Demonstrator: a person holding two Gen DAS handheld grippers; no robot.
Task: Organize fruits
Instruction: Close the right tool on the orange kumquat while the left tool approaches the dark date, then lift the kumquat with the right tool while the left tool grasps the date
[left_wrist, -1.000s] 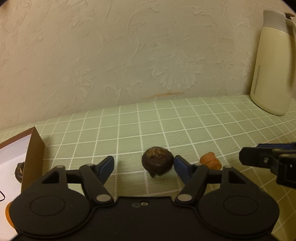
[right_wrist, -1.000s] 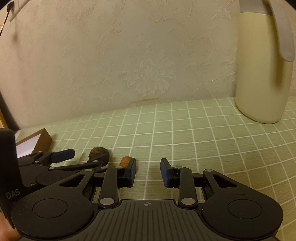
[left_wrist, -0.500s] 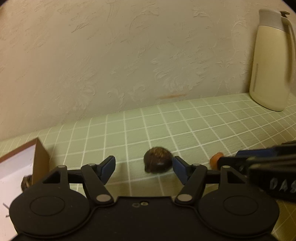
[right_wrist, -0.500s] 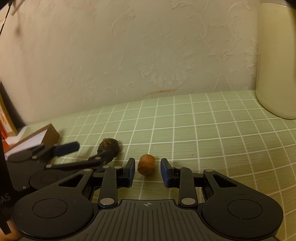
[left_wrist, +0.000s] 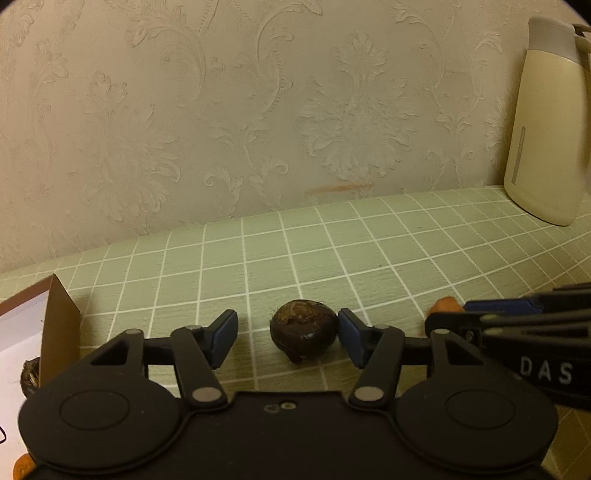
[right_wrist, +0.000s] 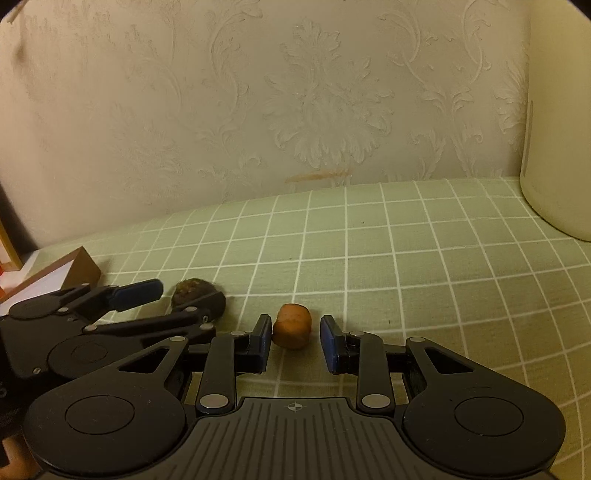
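Bench (left_wrist: 369, 240) covered in a green cloth with a white grid; patterned wallpaper behind.

Left hand-held gripper (left_wrist: 286, 334): jaws closing around a dark brown round fruit (left_wrist: 303, 329) that sits on the cloth. Right pad looks to be at the fruit's side, possibly touching; left pad stands clear, a gap showing. No firm hold yet. In the right wrist view the same fruit (right_wrist: 194, 291) lies at 10 o'clock from the orange piece, partly behind the left gripper's linkage.

Right hand-held gripper (right_wrist: 291, 338): jaws narrow, set either side of a small orange fruit piece (right_wrist: 291, 330). Left pad just beside it, right pad a small gap off; neither is pressing. The piece rests on the cloth.

Brown box (left_wrist: 59, 325) with white inside at 9 o'clock of the left wrist view; another dark fruit (left_wrist: 29, 374) inside, by its wall. Cream jug (left_wrist: 546, 147) at 2 o'clock, standing against the wall.
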